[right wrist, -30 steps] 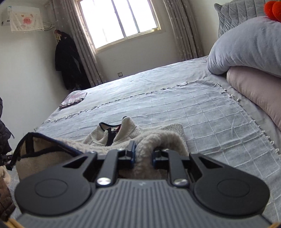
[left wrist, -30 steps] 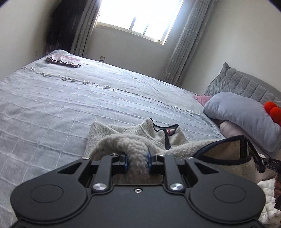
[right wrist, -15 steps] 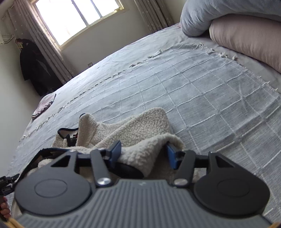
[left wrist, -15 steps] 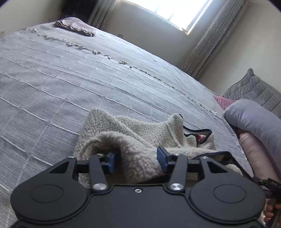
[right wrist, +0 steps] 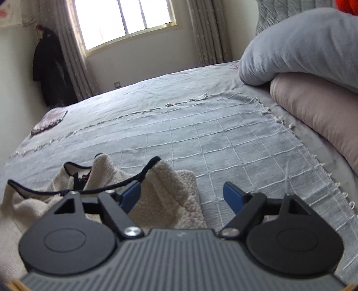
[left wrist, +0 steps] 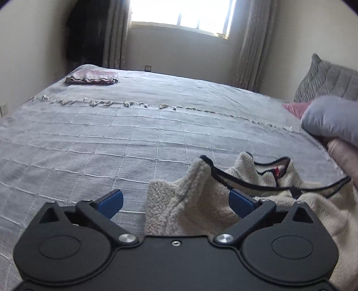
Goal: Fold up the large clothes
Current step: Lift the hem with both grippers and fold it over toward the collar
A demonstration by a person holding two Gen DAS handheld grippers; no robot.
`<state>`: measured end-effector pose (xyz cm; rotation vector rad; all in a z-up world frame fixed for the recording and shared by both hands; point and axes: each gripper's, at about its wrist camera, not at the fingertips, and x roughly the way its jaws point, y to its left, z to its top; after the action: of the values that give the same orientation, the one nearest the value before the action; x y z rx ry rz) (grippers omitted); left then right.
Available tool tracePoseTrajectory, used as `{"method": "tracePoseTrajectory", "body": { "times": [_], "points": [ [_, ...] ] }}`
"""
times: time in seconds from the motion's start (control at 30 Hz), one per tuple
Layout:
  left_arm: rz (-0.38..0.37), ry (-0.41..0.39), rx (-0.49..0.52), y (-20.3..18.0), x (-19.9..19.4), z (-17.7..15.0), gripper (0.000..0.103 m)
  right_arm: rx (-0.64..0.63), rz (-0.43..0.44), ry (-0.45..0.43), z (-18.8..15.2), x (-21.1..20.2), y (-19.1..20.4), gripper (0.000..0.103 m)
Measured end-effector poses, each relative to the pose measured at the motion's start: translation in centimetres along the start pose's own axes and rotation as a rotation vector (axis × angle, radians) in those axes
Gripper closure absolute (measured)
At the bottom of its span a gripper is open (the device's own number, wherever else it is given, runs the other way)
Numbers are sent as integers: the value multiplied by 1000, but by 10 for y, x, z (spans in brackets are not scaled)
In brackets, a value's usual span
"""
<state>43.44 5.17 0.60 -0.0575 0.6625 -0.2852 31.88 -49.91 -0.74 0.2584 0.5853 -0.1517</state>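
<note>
You are working over a wide bed point(left wrist: 94, 143) spread with a grey blanket point(right wrist: 212, 143) stitched in a pale grid, its fringed edge running across the middle of both frames. A bright window point(left wrist: 181, 15) with long curtains sits at the top centre of the left wrist view and at the upper left of the right wrist view. A small folded patterned cloth point(left wrist: 91, 77) lies on the far part of the bed, upper left in the left view. A grey pillow point(right wrist: 302, 47) rests on a pinkish one point(right wrist: 320, 116) at the right edge of the right view, and a dark coat point(right wrist: 50, 69) hangs in the corner at the upper left.

The cream fleece garment point(left wrist: 201, 201), edged with dark piping, lies crumpled on the blanket at the lower centre and lower right of the left view, and at the lower left of the right view.

Your left gripper point(left wrist: 176, 199) has its jaws spreading wide; a bunched fold of fleece sits between them, close against the right-hand blue pad and well clear of the left-hand one, so nothing is clamped. Your right gripper point(right wrist: 181, 194) is also opening; a fleece fold stands beside its left-hand pad, with bare blanket showing before the right-hand pad, and it grips nothing.
</note>
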Motion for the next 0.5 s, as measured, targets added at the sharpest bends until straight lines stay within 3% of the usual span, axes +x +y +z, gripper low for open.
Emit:
{"method": "tracePoseTrajectory", "body": {
  "times": [0.07, 0.13, 0.2, 0.27, 0.3, 0.33, 0.37, 0.5],
  "points": [
    [19, -5, 58, -9, 11, -5, 4, -75, 7, 10, -2, 11, 14, 39],
    [25, -11, 96, -16, 23, -8, 12, -161, -3, 15, -5, 25, 29, 47],
    [28, -5, 110, -20, 36, -9, 33, -237, -24, 13, -8, 40, 41, 50],
    [22, 6, 107, -22, 48, -9, 49, -281, -57, 13, -11, 56, 47, 56],
    [23, 10, 100, -23, 53, -10, 56, -289, -72, 19, -13, 63, 48, 65],
    [32, 4, 89, -25, 55, -13, 63, -290, -85, 26, -16, 70, 48, 81],
    [38, -2, 78, -25, 56, -15, 83, -288, -96, 35, -20, 74, 46, 90],
    [52, -124, 10, -21, 36, -18, 91, -273, -126, -76, -27, 58, 42, 93]
  ]
}}
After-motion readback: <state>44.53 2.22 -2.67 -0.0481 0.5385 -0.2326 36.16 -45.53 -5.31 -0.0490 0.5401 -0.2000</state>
